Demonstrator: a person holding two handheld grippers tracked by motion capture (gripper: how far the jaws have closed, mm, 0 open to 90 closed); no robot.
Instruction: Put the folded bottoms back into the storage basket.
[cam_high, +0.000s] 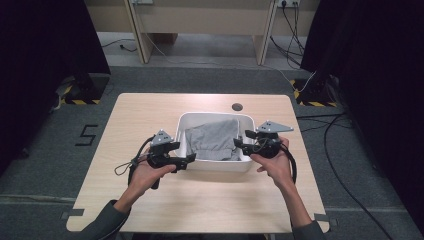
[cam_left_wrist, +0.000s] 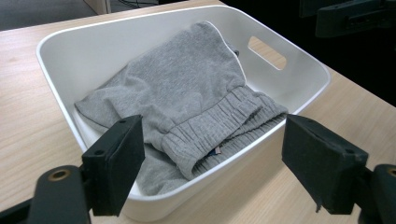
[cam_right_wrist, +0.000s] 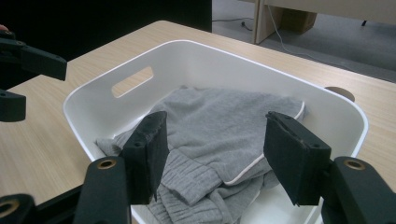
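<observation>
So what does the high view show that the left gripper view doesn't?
High view alone: the whole table, the floor with cables, both of the person's hands, the left gripper at the tub's left side and the round hole in the tabletop. Left gripper view alone: the ribbed waistband of the grey garment close up, and the handle slot in the tub's wall. Both share the white tub with the grey garment inside, and the right gripper at its other side.
</observation>
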